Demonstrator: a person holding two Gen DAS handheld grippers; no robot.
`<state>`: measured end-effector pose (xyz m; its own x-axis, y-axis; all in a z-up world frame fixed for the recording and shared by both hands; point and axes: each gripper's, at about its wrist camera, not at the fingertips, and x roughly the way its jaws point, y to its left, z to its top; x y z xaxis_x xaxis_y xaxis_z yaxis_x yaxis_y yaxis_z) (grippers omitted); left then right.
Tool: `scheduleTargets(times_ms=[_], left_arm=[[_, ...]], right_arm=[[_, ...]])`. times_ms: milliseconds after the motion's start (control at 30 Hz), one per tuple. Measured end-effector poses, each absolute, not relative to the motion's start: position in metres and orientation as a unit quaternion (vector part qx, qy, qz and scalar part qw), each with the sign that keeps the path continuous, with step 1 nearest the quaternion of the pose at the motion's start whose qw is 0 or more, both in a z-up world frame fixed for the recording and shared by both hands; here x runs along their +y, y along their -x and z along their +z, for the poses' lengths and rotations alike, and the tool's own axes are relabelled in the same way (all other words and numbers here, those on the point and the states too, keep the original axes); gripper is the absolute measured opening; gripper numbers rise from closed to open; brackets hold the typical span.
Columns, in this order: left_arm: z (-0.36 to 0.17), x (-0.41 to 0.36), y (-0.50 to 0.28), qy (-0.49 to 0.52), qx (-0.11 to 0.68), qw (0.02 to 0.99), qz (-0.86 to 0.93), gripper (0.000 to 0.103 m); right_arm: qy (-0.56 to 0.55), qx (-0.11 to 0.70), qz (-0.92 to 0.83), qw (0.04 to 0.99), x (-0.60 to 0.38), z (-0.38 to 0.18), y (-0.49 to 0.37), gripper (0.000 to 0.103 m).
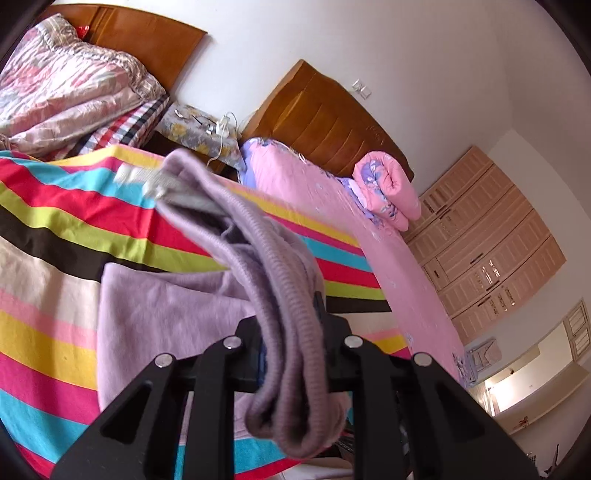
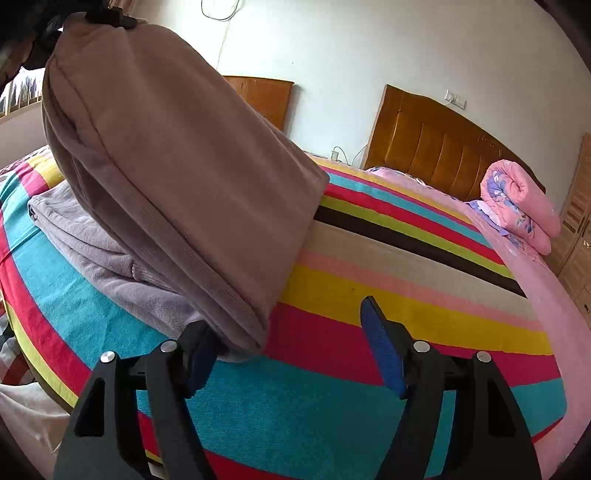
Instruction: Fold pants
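Observation:
The lilac-grey pants point(image 1: 184, 314) lie partly on the striped bedspread point(image 1: 55, 229). My left gripper point(image 1: 291, 332) is shut on the ribbed waistband and holds it lifted, so the fabric drapes over the jaws. In the right wrist view the lifted part of the pants point(image 2: 177, 177) hangs from the upper left, where the left gripper point(image 2: 107, 16) holds it, over the rest of the pants point(image 2: 96, 251) on the bed. My right gripper point(image 2: 295, 343) is open and empty, with its left blue pad point(image 2: 201, 356) right against the hanging hem.
A rolled pink quilt point(image 2: 521, 203) lies on the pink bed at the right by a wooden headboard point(image 2: 436, 147). A heap of bedding point(image 1: 70, 92) lies beyond the bedspread. A wardrobe point(image 1: 487, 236) stands at the far right.

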<state>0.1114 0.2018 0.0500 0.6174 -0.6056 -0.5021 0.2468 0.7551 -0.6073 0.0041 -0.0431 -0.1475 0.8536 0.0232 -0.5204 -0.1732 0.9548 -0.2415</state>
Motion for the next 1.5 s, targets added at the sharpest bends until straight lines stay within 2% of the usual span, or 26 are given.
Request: scheduleTargets(times_ms=[67, 200, 267, 500, 633, 733, 767, 833, 867, 900, 1033, 1133, 1233, 1333, 1500], left_arm=[[0.023, 0.229, -0.107, 0.255, 0.380, 0.861, -0.223, 0.020], [-0.092, 0.262, -0.116, 0.293, 0.475, 0.814, -0.164, 0.022], [-0.108, 0.276, -0.112, 0.349, 0.445, 0.801, -0.196, 0.023], [-0.081, 0.261, -0.107, 0.310, 0.430, 0.821, -0.210, 0.023], [-0.101, 0.262, -0.112, 0.314, 0.451, 0.812, -0.199, 0.025], [-0.117, 0.277, -0.108, 0.359, 0.442, 0.793, -0.215, 0.031], [-0.116, 0.281, -0.104, 0.361, 0.438, 0.796, -0.209, 0.038], [-0.106, 0.293, -0.093, 0.354, 0.431, 0.812, -0.173, 0.046], [-0.098, 0.300, -0.086, 0.345, 0.429, 0.824, -0.131, 0.063], [-0.087, 0.307, -0.078, 0.329, 0.421, 0.842, -0.077, 0.067], [-0.029, 0.287, -0.052, 0.291, 0.343, 0.888, -0.100, 0.067], [-0.003, 0.228, -0.048, 0.204, 0.316, 0.916, -0.141, 0.074], [-0.020, 0.171, -0.061, 0.117, 0.334, 0.926, -0.130, 0.076], [-0.068, 0.156, -0.077, 0.087, 0.386, 0.913, -0.100, 0.076], [-0.086, 0.161, -0.063, 0.065, 0.362, 0.922, -0.120, 0.075]], right_arm=[[0.142, 0.276, 0.049, 0.949, -0.044, -0.152, -0.008, 0.078], [0.108, 0.293, 0.054, 0.949, -0.053, -0.156, -0.012, 0.079], [0.118, 0.294, 0.051, 0.947, -0.052, -0.154, -0.013, 0.079], [0.123, 0.277, 0.010, 0.953, -0.049, -0.140, -0.006, 0.079], [0.086, 0.310, 0.018, 0.947, -0.059, -0.156, -0.013, 0.079], [0.090, 0.315, 0.052, 0.943, -0.060, -0.151, -0.009, 0.079], [0.089, 0.317, 0.071, 0.942, -0.062, -0.149, -0.004, 0.079], [0.080, 0.327, 0.115, 0.935, -0.074, -0.145, 0.007, 0.080], [0.065, 0.325, 0.126, 0.935, -0.083, -0.141, 0.013, 0.079], [0.042, 0.323, 0.133, 0.936, -0.091, -0.135, 0.019, 0.079], [-0.002, 0.279, 0.163, 0.946, -0.089, -0.099, 0.019, 0.076], [0.019, 0.251, 0.202, 0.947, -0.048, -0.079, 0.008, 0.076], [0.081, 0.252, 0.217, 0.939, 0.001, -0.086, -0.003, 0.076], [0.130, 0.304, 0.217, 0.918, 0.028, -0.124, -0.012, 0.075], [0.099, 0.306, 0.224, 0.920, 0.017, -0.130, -0.011, 0.075]])
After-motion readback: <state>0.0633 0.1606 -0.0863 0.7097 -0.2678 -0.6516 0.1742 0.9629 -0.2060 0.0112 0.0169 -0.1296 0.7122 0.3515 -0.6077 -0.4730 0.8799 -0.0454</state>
